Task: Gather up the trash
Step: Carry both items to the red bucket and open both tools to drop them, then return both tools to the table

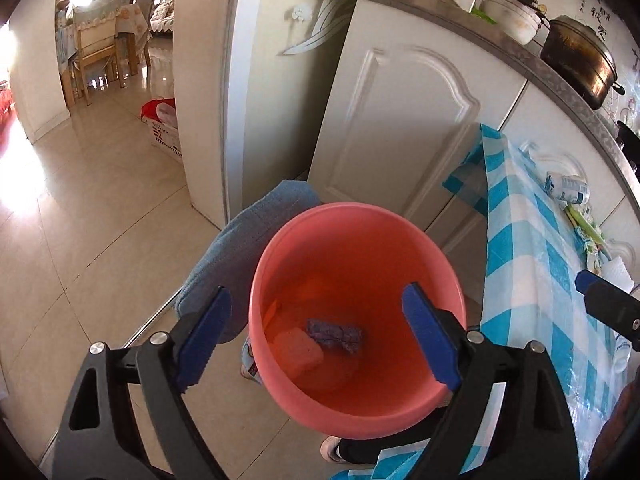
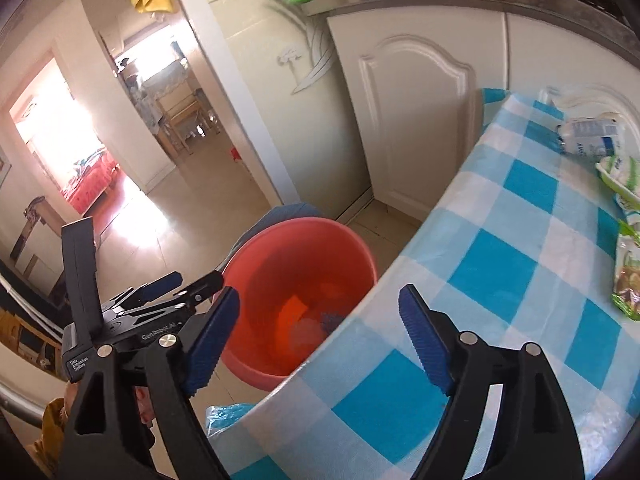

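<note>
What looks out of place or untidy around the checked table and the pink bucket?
Litter is left at the far end of the checked table: a crumpled white-and-blue carton lying on its side and green-printed wrappers beside it. The pink bucket on the floor already holds a few scraps. No spill shows. Both tools are open and empty.

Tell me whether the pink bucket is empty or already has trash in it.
Not empty. The pink bucket holds a purple crumpled scrap and a pale square piece on its bottom.
</note>
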Tool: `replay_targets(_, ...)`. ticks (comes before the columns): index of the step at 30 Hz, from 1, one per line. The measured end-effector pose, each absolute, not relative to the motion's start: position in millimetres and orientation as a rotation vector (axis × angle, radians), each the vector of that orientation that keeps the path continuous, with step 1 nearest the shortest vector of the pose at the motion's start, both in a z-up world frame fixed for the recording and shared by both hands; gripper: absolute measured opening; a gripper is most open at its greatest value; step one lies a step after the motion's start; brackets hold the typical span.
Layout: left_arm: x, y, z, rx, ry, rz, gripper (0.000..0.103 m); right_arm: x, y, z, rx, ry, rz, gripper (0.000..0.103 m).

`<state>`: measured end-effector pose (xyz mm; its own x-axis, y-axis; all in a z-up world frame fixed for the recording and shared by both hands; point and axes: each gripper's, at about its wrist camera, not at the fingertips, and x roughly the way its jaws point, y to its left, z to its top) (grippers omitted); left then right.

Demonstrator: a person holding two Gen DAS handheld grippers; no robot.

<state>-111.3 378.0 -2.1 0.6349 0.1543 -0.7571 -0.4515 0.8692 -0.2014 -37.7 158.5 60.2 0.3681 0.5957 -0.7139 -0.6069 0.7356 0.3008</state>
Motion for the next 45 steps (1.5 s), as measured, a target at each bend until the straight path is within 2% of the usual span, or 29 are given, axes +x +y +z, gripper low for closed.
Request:
replay_targets(3, -117, 380, 9, -0.412, 0.756, 0.342, 0.088, -39, 134, 72, 0.027, 0.868, 0.718, 0.088)
replay_targets(14, -145, 346, 39, -0.359, 0.526, 0.286, 0.088, -80, 47, 91, 0.177, 0.782, 0.531, 0.089)
replay_targets(27, -133, 275, 73, -0.261, 0.618, 0.115, 0.089, -112, -50, 74, 0.349, 0.718, 0.311, 0.092)
replay_targets(36, -63, 210, 102, -0.216, 0.701, -0.094, 0.089, -108, -103, 62, 0.443, 0.677, 0.277, 0.092)
replay_targets(42, 33, 157, 111, -0.204, 0.780, -0.218, 0.089, -101, -133, 57, 0.508, 0.646, 0.284, 0.092)
replay_targets(45, 81, 139, 105, -0.282, 0.827, -0.211, 0.089, -99, -145, 54, 0.518, 0.634, 0.272, 0.092)
